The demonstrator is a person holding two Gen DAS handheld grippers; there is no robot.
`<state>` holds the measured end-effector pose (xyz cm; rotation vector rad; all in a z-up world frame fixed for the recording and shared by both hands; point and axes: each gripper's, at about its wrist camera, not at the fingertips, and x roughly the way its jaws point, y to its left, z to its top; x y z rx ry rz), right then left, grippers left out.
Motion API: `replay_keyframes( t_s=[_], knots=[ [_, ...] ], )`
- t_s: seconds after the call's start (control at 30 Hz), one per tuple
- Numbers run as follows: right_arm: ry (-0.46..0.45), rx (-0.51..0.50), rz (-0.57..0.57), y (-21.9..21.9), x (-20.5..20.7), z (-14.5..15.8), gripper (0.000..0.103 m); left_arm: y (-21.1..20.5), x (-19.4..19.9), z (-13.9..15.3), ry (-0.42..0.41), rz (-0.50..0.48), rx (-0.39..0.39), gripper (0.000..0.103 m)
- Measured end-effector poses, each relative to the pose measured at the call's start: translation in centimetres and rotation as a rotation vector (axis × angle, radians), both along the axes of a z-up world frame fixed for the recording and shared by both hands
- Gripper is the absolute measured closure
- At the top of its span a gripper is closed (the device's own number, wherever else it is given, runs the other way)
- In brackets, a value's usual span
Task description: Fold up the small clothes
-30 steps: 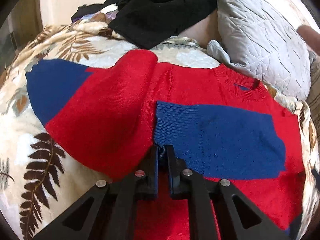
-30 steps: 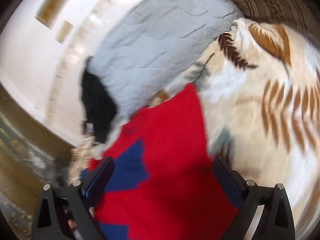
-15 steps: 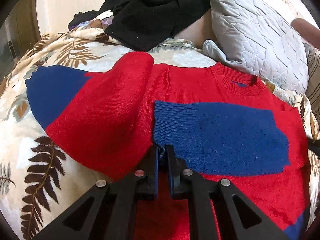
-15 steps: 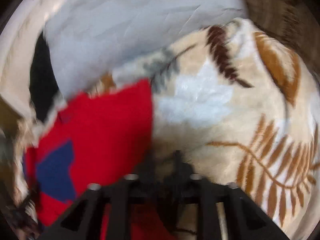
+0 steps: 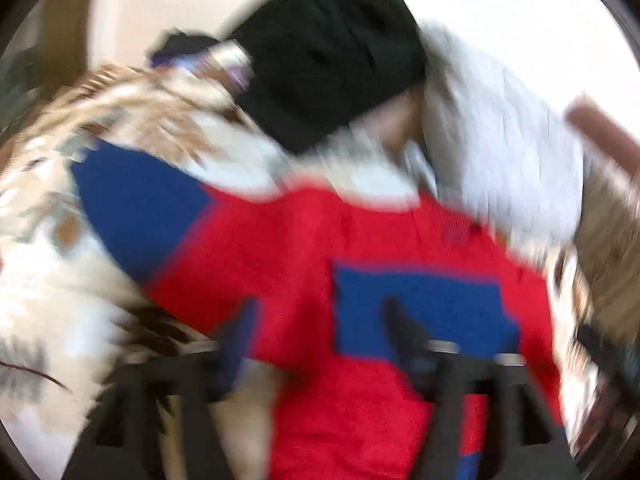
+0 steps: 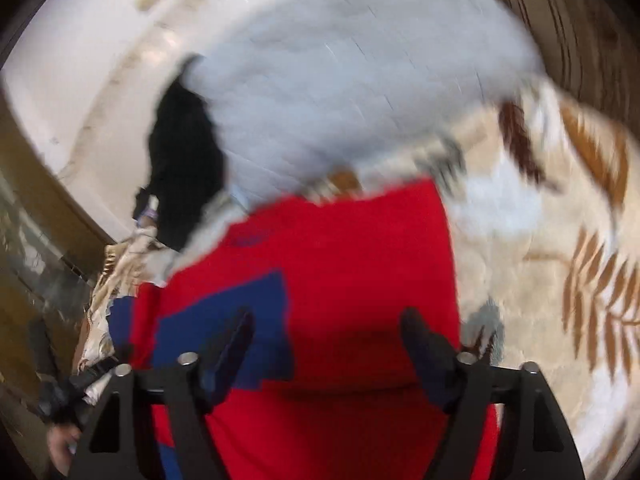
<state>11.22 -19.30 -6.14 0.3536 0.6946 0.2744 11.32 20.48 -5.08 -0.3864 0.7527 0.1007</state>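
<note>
A red sweater with blue sleeves (image 5: 280,248) lies flat on the leaf-print blanket (image 5: 48,272). One blue sleeve (image 5: 424,308) is folded across its chest; the other (image 5: 136,204) sticks out at the left. My left gripper (image 5: 320,316) is open just above the sweater, holding nothing. In the right wrist view the sweater (image 6: 340,256) fills the lower middle, and my right gripper (image 6: 326,324) is open above its red body, empty. Both views are motion-blurred.
A grey quilted pillow (image 5: 500,152) lies behind the sweater, also in the right wrist view (image 6: 340,92). A pile of black clothes (image 5: 328,64) sits at the back. The blanket (image 6: 560,240) stretches to the right. A pale wall is behind.
My left gripper has opened, let go of the blue sleeve cuff, and pulled back. My right gripper, shut half a second ago, is open again and has swung back over the sweater.
</note>
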Motion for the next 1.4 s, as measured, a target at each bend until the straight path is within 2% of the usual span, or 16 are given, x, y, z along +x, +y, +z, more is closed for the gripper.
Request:
replay_keyframes(
  t_s=[0.1,0.27,0.43,0.6,0.63,0.67,0.7,0.77,0.93,1.03,1.1,1.2,1.23,1.27,1.3,1.4],
  knots=[
    [-0.012,-0.068,0.059,2.6,-1.1,-2.6,0.01,6.4,-0.6,0.9,-0.062,0.13,-0.086,0.022],
    [0.089,-0.009,0.083,2.7,-1.5,-6.9,0.01,18.3,2.2,-2.9,0.032,0.3,-0.302,0.025],
    [0.091,0.015,0.092,1.9,-2.1,-7.3,0.008,22.5,4.7,-5.8,0.066,0.323,-0.394,0.029],
    [0.086,0.029,0.091,2.5,-1.2,-7.5,0.008,23.1,5.8,-6.9,0.09,0.328,-0.368,0.043],
    [0.086,0.028,0.09,2.5,-1.1,-7.6,0.008,23.0,5.8,-6.9,0.106,0.34,-0.347,0.055],
    [0.086,0.026,0.089,2.7,-1.1,-7.5,0.008,23.2,6.0,-7.0,0.127,0.351,-0.324,0.084],
    [0.087,0.023,0.089,2.8,-1.2,-7.5,0.008,23.3,6.2,-7.1,0.171,0.36,-0.277,0.096],
    [0.086,0.024,0.089,2.8,-1.1,-7.5,0.008,22.9,6.1,-6.3,0.176,0.349,-0.23,0.096],
    [0.08,0.05,0.086,2.4,-1.2,-7.6,0.008,12.7,6.0,3.4,-0.02,0.13,0.064,0.096],
    [0.076,0.068,0.086,2.2,-1.3,-7.6,0.008,4.0,6.2,7.8,-0.129,-0.063,0.142,0.096],
    [0.072,0.09,0.086,1.9,-1.3,-7.6,0.008,-3.3,6.4,9.4,-0.168,-0.222,0.134,0.096],
    [0.071,0.119,0.088,1.6,-1.3,-7.5,0.008,-12.1,6.8,8.3,-0.15,-0.375,0.112,0.092],
    [0.072,0.13,0.089,1.4,-1.2,-7.4,0.008,-14.7,7.4,6.7,-0.107,-0.427,0.108,0.081],
    [0.075,0.147,0.087,1.2,-1.3,-7.3,0.008,-16.4,7.9,5.2,-0.055,-0.473,0.118,0.049],
    [0.082,0.163,0.082,0.9,-1.4,-7.0,0.008,-17.9,8.2,3.1,0.013,-0.499,0.143,0.042],
    [0.095,0.232,0.054,-0.7,-2.3,-6.0,0.008,-18.4,7.2,-1.9,0.121,-0.469,0.241,0.041]
  ],
)
